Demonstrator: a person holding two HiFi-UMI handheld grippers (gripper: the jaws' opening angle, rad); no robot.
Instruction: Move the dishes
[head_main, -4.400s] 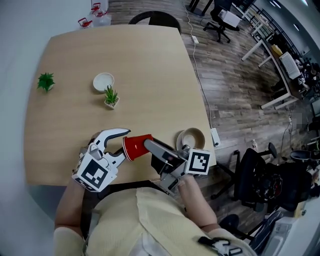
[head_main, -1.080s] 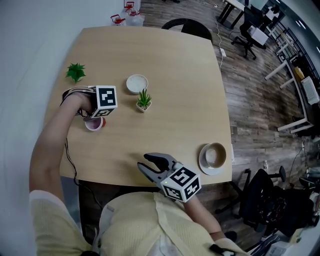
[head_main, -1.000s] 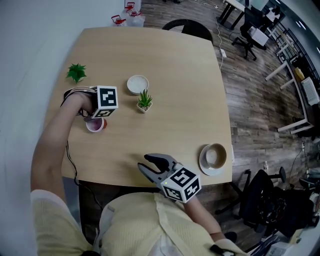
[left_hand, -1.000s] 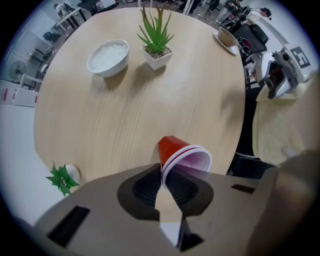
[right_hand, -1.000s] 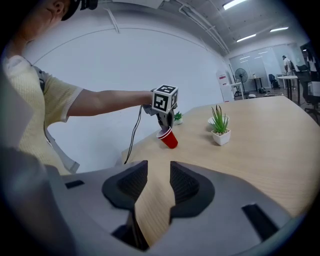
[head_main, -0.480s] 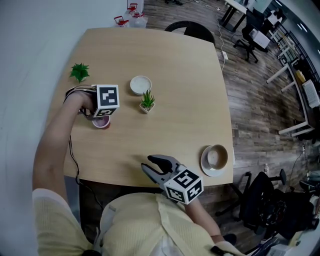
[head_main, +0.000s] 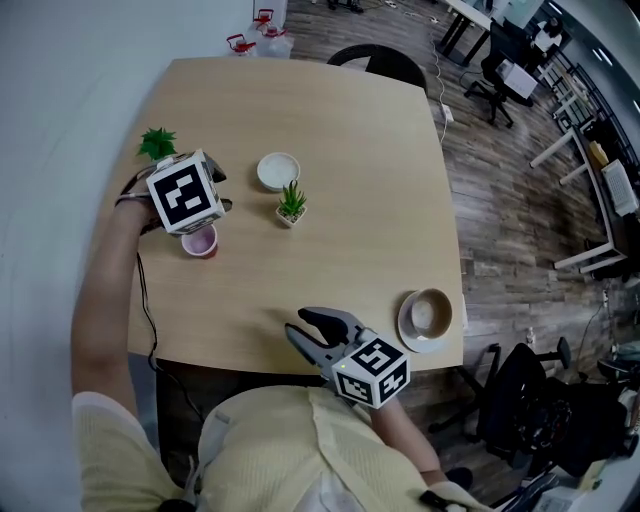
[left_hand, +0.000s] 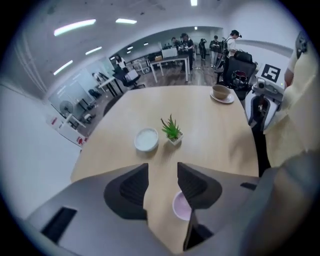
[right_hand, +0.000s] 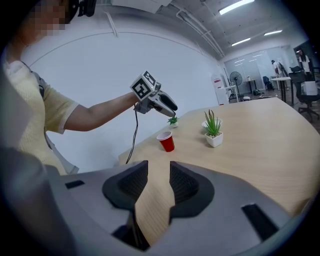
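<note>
a pale wooden table (head_main: 340, 140) fills the head view; at its far left edge sits a small green plant (head_main: 157, 143); just beside it hangs the left gripper (left_hand: 163, 172), its marker cube tilted toward the camera, the person's bare forearm running up the table's left side; its jaws have just been opening and now stand wide apart with only bare tabletop between them; the red cup (head_main: 199, 241) stands upright on the table, mouth up, just below that gripper in the head view; in the left gripper view the cup shows partly behind the right-hand jaw, not between the pads; the right gripper view shows the left gripper raised above the cup and clear of it; further right a white bowl (head_main: 277, 170) rests on the table, and just beside it a potted plant (head_main: 292, 203) in a small white pot, the two near each other but apart; at the table's near edge, close to the person's body, the right gripper (head_main: 308, 328) points across the tabletop toward the cup; its jaws stand partly apart, holding nothing, with wood grain visible through the gap; well to the right, near the table's right corner, a beige cup on a white saucer (head_main: 427, 313) sits upright, apart from both grippers.
</note>
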